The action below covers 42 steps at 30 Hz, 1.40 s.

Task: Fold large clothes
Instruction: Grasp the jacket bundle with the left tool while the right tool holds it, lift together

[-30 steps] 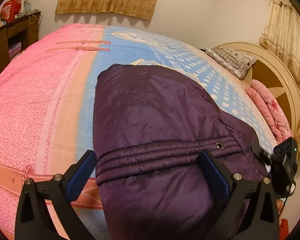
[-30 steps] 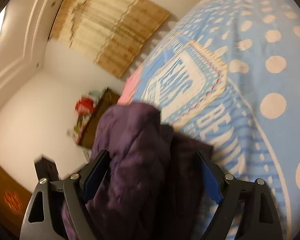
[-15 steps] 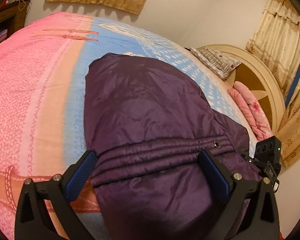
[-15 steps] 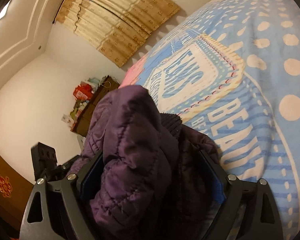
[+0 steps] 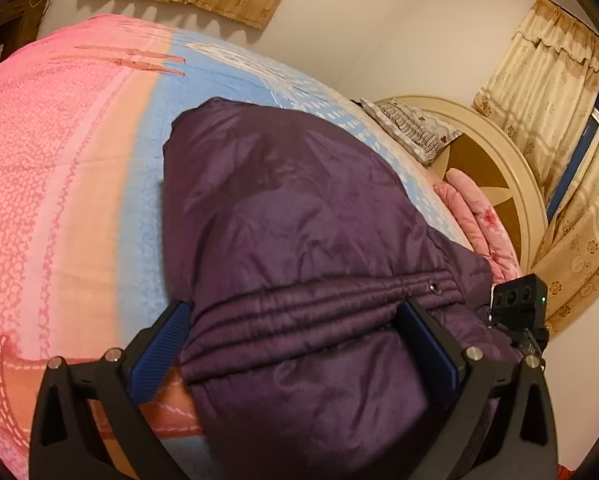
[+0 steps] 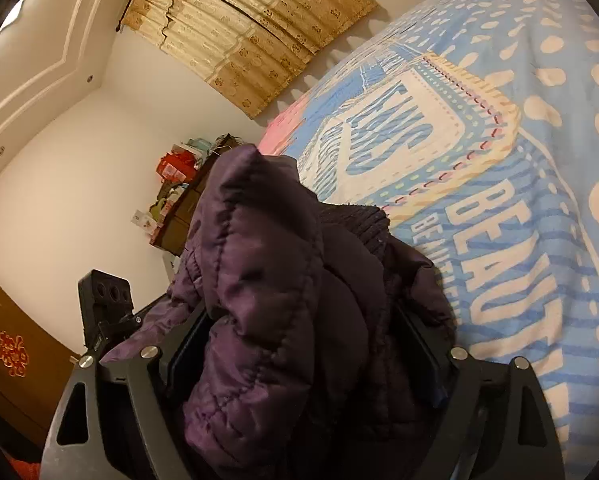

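A large dark purple padded jacket (image 5: 299, 220) lies on the bed (image 5: 59, 160), its near hem bunched toward me. My left gripper (image 5: 295, 344) stands wide open with the quilted hem between its blue pads (image 5: 163, 340), not pinched. My right gripper (image 6: 303, 356) also stands wide open, with a thick bunch of the jacket (image 6: 267, 280) piled between its fingers; the pads are mostly hidden by cloth. The right gripper's body shows in the left wrist view (image 5: 519, 312) at the jacket's right edge, and the left gripper's body shows in the right wrist view (image 6: 103, 308).
The bed cover is pink on the left and blue with white dots and lettering (image 6: 499, 160) on the right. A round cream headboard (image 5: 491, 160), a pillow (image 5: 411, 128) and a folded pink blanket (image 5: 479, 220) lie at the right. A dark cabinet (image 6: 179, 208) stands by the wall.
Both grippers have moved forward over the bed with the jacket's near edge. The bunch of cloth has slid deeper between the right fingers. Both jaws stay wide apart.
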{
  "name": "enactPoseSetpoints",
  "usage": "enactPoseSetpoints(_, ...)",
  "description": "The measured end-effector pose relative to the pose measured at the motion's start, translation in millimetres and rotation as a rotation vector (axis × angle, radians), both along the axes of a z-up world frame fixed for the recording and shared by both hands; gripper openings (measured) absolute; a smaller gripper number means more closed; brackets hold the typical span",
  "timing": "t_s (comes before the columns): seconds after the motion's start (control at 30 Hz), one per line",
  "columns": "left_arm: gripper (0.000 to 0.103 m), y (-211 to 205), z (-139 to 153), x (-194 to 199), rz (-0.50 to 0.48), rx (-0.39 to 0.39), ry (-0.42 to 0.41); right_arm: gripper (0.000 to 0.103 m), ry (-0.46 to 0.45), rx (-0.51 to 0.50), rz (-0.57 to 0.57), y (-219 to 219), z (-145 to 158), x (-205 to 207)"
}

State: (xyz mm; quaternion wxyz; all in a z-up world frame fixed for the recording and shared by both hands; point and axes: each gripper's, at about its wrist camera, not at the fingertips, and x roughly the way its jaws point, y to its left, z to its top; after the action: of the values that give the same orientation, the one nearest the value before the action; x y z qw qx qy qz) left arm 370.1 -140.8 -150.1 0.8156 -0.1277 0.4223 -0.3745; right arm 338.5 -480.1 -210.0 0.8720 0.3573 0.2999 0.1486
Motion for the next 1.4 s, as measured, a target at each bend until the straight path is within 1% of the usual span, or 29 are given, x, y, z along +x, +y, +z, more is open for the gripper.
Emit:
enactPoseSetpoints(0.07, 0.103, 0, 0, 0, -0.010, -0.001, 0.003, 0.083, 0.004, 0.001, 0.019, 0, 0, 0)
enactPoseSetpoints(0.1, 0.103, 0, 2, -3, -0.011, 0.006, -0.007, 0.077, 0.009, 0.004, 0.025, 0, 0, -1)
enactPoseSetpoints(0.13, 0.100, -1, 4, -6, -0.015, 0.015, -0.021, 0.070, 0.017, 0.007, 0.032, 1, 1, -2)
enactPoseSetpoints(0.2, 0.094, -3, 11, -15, -0.023, 0.023, -0.050, 0.064, 0.026, 0.015, 0.042, 2, 4, -9)
enactPoseSetpoints(0.23, 0.091, -3, 14, -20, -0.027, 0.026, -0.057, 0.062, 0.026, 0.022, 0.042, 3, 5, -12)
enactPoseSetpoints(0.3, 0.088, -2, 19, -32, -0.032, 0.044, -0.065, 0.060, 0.024, 0.043, 0.050, 5, 6, -28)
enactPoseSetpoints(0.37, 0.086, 1, 23, -47, -0.028, 0.051, -0.073, 0.059, 0.027, 0.085, 0.056, 7, 5, -48)
enactPoseSetpoints(0.47, 0.086, 11, 29, -80, 0.010, 0.077, -0.075, 0.059, 0.034, 0.153, 0.080, 15, 1, -77)
enactPoseSetpoints(0.5, 0.086, 18, 30, -93, 0.030, 0.070, -0.072, 0.059, 0.038, 0.164, 0.089, 18, 0, -84)
enactPoseSetpoints(0.57, 0.086, 33, 27, -117, 0.070, 0.053, -0.059, 0.059, 0.041, 0.169, 0.117, 30, 0, -105)
enactPoseSetpoints(0.7, 0.086, 54, 24, -145, 0.132, 0.035, -0.048, 0.059, 0.039, 0.166, 0.151, 52, 1, -134)
enactPoseSetpoints(0.8, 0.085, 64, 26, -155, 0.154, 0.030, -0.049, 0.059, 0.025, 0.185, 0.156, 66, 3, -152)
enactPoseSetpoints(0.87, 0.083, 67, 28, -158, 0.153, 0.042, -0.053, 0.058, 0.003, 0.199, 0.157, 73, 6, -163)
enactPoseSetpoints(0.93, 0.083, 71, 30, -163, 0.157, 0.032, -0.048, 0.057, -0.008, 0.193, 0.153, 81, 10, -173)
enactPoseSetpoints(1.03, 0.083, 76, 31, -172, 0.153, 0.025, -0.059, 0.057, -0.030, 0.218, 0.164, 89, 13, -183)
enactPoseSetpoints(1.07, 0.081, 80, 31, -175, 0.155, 0.022, -0.058, 0.057, -0.030, 0.215, 0.169, 92, 13, -188)
enactPoseSetpoints(1.13, 0.080, 87, 31, -180, 0.161, 0.018, -0.051, 0.057, -0.018, 0.222, 0.170, 97, 10, -191)
enactPoseSetpoints(1.23, 0.080, 99, 28, -185, 0.183, 0.014, -0.050, 0.057, -0.012, 0.274, 0.180, 103, 4, -190)
enactPoseSetpoints(1.4, 0.080, 112, 26, -186, 0.218, 0.042, -0.039, 0.057, 0.007, 0.290, 0.196, 118, 0, -186)
